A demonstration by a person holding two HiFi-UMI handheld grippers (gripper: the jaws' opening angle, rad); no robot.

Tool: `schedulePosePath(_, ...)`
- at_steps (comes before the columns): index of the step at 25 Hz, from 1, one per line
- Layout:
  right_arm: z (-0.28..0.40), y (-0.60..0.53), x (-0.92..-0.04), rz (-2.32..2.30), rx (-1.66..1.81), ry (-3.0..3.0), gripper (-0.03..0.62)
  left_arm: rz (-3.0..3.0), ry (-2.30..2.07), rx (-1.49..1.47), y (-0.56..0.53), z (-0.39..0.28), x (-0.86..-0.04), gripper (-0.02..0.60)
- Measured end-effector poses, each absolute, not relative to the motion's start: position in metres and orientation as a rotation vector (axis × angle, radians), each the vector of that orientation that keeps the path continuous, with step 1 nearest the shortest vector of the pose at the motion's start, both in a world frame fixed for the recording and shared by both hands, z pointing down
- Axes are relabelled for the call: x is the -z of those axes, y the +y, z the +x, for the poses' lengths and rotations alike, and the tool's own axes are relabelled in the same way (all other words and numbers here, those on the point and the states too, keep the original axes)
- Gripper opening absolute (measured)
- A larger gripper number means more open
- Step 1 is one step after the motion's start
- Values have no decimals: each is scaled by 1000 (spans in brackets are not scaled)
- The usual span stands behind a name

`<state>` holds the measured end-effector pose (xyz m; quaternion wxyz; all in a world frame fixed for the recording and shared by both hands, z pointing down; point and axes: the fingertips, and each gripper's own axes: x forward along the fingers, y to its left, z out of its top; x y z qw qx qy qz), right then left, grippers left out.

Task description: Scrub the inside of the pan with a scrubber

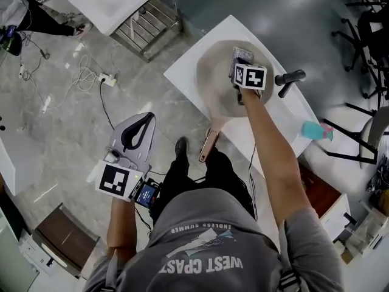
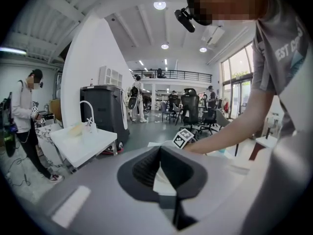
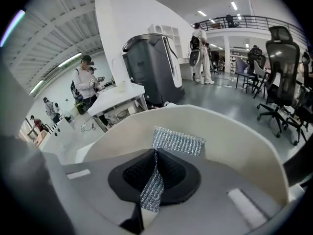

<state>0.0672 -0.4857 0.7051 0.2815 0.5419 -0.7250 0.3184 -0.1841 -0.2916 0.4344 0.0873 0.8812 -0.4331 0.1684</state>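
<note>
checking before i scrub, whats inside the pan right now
Only the right gripper, shut on a silver mesh scrubber, over the pale interior of the pan. The pan floor under the gripper is covered.

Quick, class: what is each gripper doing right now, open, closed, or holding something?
Left gripper: closed, nothing between its jaws.
Right gripper: closed on the scrubber, over the pan.

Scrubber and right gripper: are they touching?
Touching. The right gripper view shows the scrubber pinched between the jaws of the right gripper, its silvery end sticking out toward the pan.
</note>
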Motion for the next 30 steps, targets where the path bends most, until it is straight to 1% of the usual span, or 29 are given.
schedulePosePath(4,26,-483,-726,1334,-845,-1966,20,2584,-1329,-507,-284,-192,-444,2)
schedulePosePath(8,-20,-450,-746,1152,-820,-1986,20,2567,-1347,-500,-279,-198,-447,2)
schedulePosePath(12,-37,-408,-759,1034,-829,-1962,20,2579,-1335,-496,-277,-195,-446,2)
schedulePosePath(15,-26,-388,-762,982,-824,-1916,20,2602,-1319,-492,-278,-188,-443,2)
schedulePosePath(21,30,-373,-766,1040,-884,-1788,20,2647,-1284,-476,-280,-171,-434,2)
schedulePosePath(30,106,-429,-747,1319,-853,-1726,20,2645,-1271,-495,-282,-160,-436,2)
